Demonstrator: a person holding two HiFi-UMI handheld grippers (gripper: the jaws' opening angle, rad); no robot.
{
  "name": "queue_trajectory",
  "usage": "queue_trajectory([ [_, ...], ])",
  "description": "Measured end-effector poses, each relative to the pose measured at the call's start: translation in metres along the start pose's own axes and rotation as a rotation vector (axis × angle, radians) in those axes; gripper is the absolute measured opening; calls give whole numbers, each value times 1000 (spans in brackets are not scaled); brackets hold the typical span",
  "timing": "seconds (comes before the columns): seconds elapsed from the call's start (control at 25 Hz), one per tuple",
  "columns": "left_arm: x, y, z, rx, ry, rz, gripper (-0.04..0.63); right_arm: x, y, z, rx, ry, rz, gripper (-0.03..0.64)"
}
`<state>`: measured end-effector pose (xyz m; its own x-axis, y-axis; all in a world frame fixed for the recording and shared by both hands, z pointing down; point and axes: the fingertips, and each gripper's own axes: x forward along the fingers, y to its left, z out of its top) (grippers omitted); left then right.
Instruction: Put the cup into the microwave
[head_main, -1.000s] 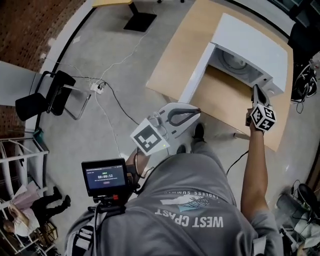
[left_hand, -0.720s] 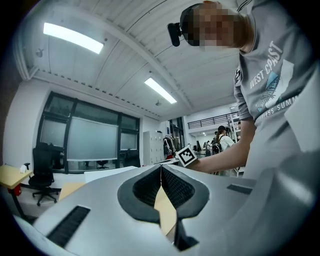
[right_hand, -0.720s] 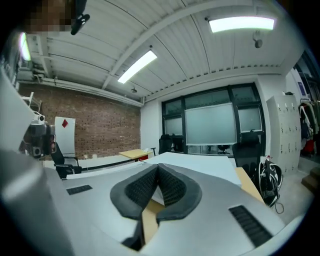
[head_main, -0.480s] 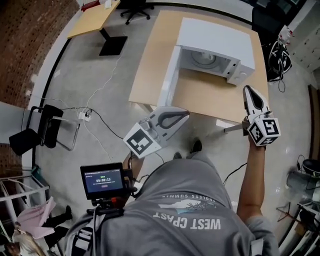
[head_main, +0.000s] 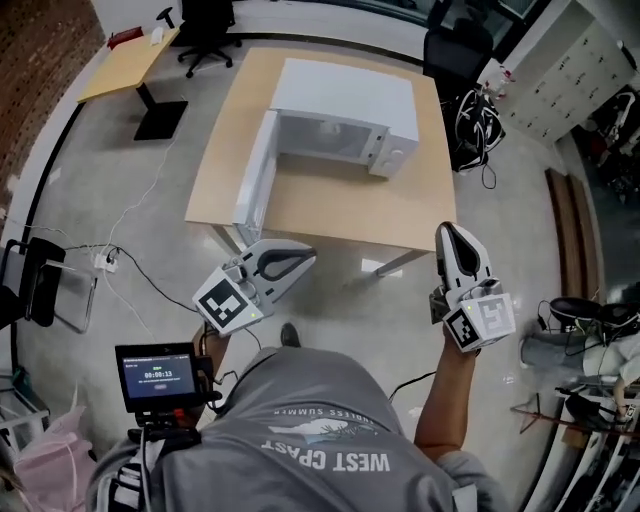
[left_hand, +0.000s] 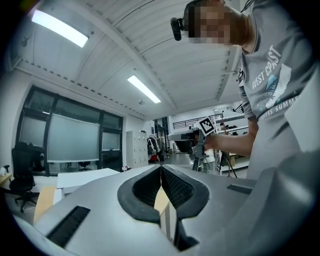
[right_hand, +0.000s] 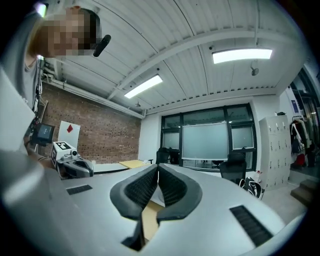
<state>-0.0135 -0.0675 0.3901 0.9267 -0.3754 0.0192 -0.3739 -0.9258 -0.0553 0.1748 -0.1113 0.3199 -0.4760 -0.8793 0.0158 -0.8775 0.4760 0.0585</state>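
Note:
The white microwave (head_main: 345, 100) stands on the wooden table (head_main: 330, 205) with its door (head_main: 255, 175) swung open to the left. No cup shows in any view, and the oven's inside is too small to make out. My left gripper (head_main: 308, 257) hangs shut and empty over the floor just short of the table's near edge. My right gripper (head_main: 446, 230) is also shut and empty, off the table's near right corner. In the left gripper view the jaws (left_hand: 161, 172) meet with nothing between them; in the right gripper view the jaws (right_hand: 157, 170) do the same.
A second table (head_main: 125, 62) and office chairs stand at the back. A black chair (head_main: 25, 290) and a power strip (head_main: 105, 260) with cables lie on the floor at left. Lockers, bags and stands crowd the right side. A small monitor (head_main: 157, 375) hangs at the person's chest.
Both grippers have drawn back from the table, the right one away from the microwave's front corner. The microwave and table now sit farther off in the head view.

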Motion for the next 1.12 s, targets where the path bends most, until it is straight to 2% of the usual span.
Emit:
queue_trajectory([
  [0.08, 1, -29, 1, 3, 8, 2, 21, -35, 6, 5, 7, -8, 3, 18],
  [0.24, 0, -126, 14, 9, 9, 5, 21, -137, 24, 18, 1, -30, 6, 18],
  [0.48, -12, -154, 8, 24, 24, -10, 21, -168, 49, 6, 15, -19, 14, 18],
  [0.72, -42, -281, 23, 37, 65, -24, 21, -298, 88, 15, 23, -28, 11, 18],
  [0.92, -63, -321, 43, 48, 60, -24, 21, -337, 112, 19, 6, 13, -6, 17],
  [1.12, -88, -330, 44, 34, 74, -1, 21, -347, 136, 14, 17, 35, -8, 17],
])
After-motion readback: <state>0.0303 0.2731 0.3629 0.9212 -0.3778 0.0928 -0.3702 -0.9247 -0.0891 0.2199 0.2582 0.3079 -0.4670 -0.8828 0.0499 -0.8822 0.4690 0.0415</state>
